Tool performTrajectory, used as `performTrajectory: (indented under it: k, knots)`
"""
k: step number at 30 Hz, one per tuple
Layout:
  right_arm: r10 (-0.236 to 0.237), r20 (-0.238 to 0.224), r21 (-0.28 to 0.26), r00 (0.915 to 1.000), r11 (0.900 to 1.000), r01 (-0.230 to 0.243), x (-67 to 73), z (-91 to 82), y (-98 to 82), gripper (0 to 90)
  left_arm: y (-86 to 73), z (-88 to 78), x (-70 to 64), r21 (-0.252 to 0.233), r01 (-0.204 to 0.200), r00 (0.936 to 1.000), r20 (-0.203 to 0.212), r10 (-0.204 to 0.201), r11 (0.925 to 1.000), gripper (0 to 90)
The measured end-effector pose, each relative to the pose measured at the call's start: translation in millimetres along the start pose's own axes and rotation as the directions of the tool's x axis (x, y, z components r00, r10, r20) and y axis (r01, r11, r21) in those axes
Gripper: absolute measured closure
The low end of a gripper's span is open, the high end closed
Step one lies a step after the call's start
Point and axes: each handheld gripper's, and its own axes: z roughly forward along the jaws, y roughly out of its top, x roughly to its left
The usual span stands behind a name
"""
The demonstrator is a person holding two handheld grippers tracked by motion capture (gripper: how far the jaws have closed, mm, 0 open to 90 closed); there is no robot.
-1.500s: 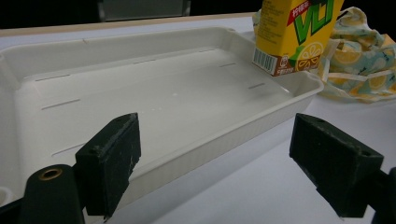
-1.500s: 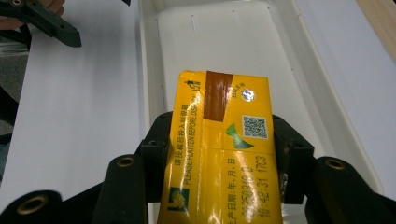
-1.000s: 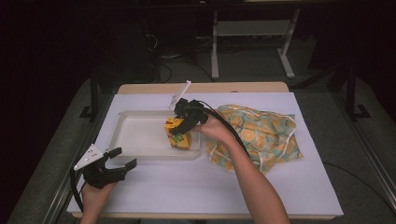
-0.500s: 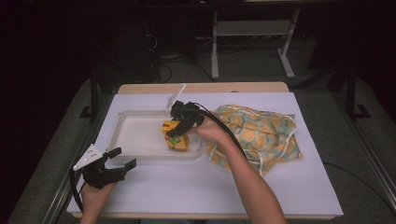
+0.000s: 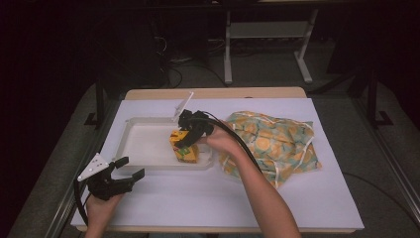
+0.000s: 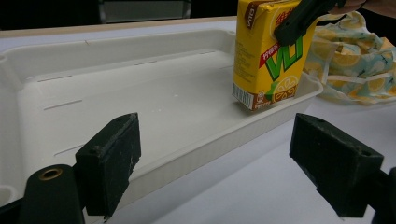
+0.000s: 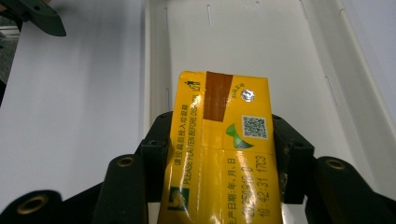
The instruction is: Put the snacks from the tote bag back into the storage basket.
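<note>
The high view looks forward and down over the whole bench (image 5: 297, 198). The left claw's view sits low, facing across the tray (image 6: 140, 93) at the carton (image 6: 266, 60). The right claw's view looks close down on that carton's top (image 7: 222, 140).

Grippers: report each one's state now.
Left gripper: open, holding nothing.
Right gripper: shut on the yellow drink carton, over the white tray.
</note>
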Motion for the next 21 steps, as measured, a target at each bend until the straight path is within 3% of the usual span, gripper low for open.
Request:
performTrajectory:
  k: [21]
  knots:
    - [-0.004, 0.007, 0.003, 1.0000, 1.000, 0.004, -2.0, 3.7, -0.2, 49.1, 0.0, -0.3, -0.2, 0.001, -0.001, 1.0000, -0.002, 0.001, 1.0000, 16.1]
